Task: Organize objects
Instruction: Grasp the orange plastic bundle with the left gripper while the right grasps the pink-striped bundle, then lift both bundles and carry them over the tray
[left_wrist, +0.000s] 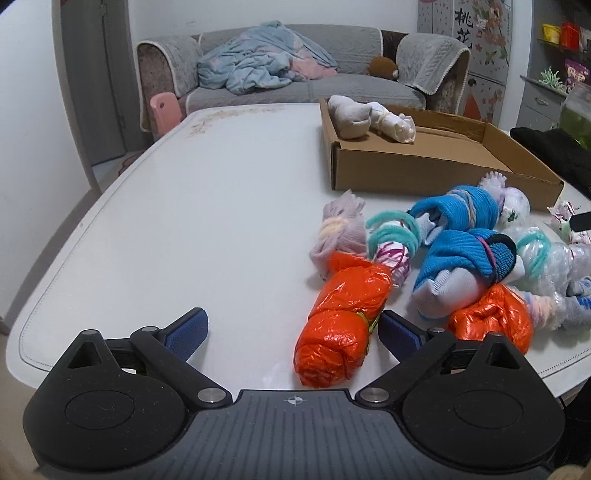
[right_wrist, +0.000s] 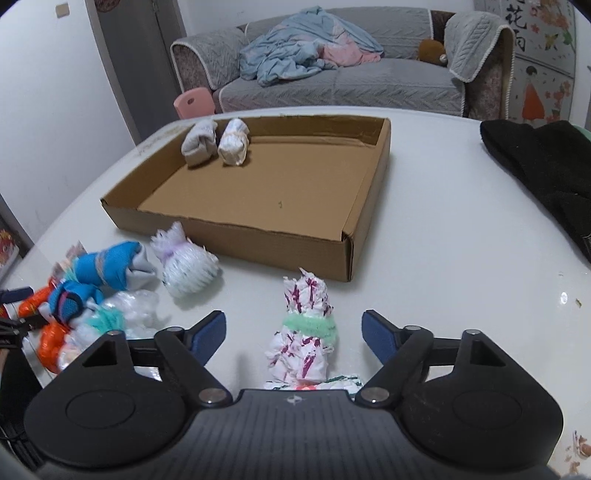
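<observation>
Both grippers are spread apart on the white table (right_wrist: 443, 229), left gripper (left_wrist: 291, 334) straddling an orange plastic-wrapped bundle (left_wrist: 341, 321), right gripper (right_wrist: 293, 334) around a pink-splotched white bundle (right_wrist: 304, 332), cardboard box (right_wrist: 258, 236) just beyond.

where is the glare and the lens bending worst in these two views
Left wrist view: the door frame bows with the fisheye, and the orange plastic bundle glints. Right wrist view: small bright glare spots on the white table, its far edge curved; both pictures look sharp.
</observation>
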